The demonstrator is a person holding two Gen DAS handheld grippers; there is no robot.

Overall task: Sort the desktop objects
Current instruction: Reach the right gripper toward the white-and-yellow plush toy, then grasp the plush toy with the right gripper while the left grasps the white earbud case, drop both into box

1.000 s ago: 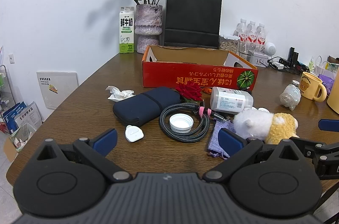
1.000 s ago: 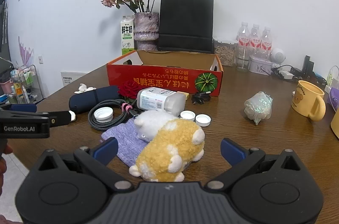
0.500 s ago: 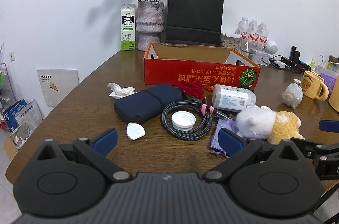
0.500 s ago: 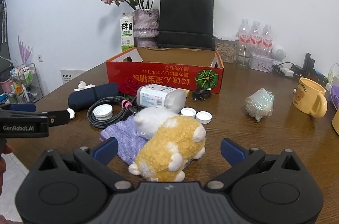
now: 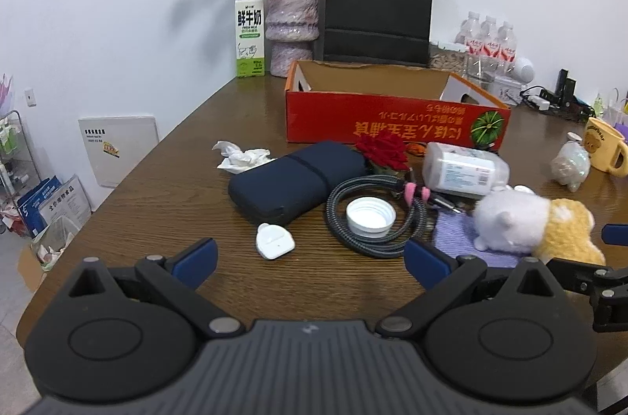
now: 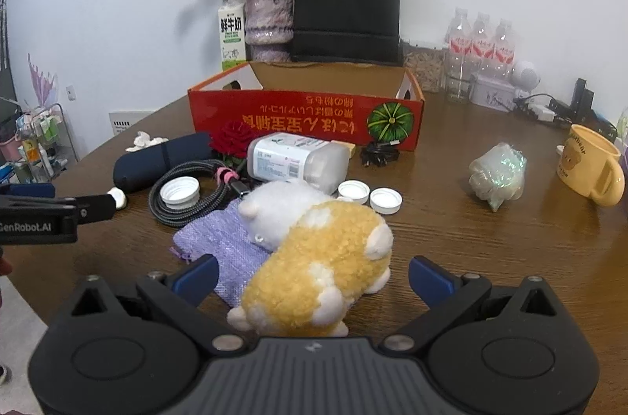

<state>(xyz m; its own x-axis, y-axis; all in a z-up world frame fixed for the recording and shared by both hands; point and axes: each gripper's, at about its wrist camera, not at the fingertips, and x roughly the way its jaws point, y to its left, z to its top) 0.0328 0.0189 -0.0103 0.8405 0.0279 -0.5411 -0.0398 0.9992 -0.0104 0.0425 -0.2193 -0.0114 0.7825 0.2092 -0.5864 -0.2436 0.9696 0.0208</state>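
Both tongs (image 5: 310,258) nearer the clutter

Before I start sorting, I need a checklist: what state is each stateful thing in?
Left gripper: open, empty.
Right gripper: open, straddling the yellow plush toy.
Red cardboard box: open-topped.
White plastic bottle: on its side, uncapped.
Grey braided cable: coiled.
Black paper bag: upright.

A: The table (image 5: 165,179) ahead of the left tool looks like dark wood, smooth with a slight sheen.

B: Between the right tool's fingers, the plush toy (image 6: 318,266) is curly, fuzzy cloth; the pouch (image 6: 223,242) just left of it is rough knit.

A: The box (image 6: 306,117) beyond is matt printed cardboard; the cable (image 5: 373,215) is braided.
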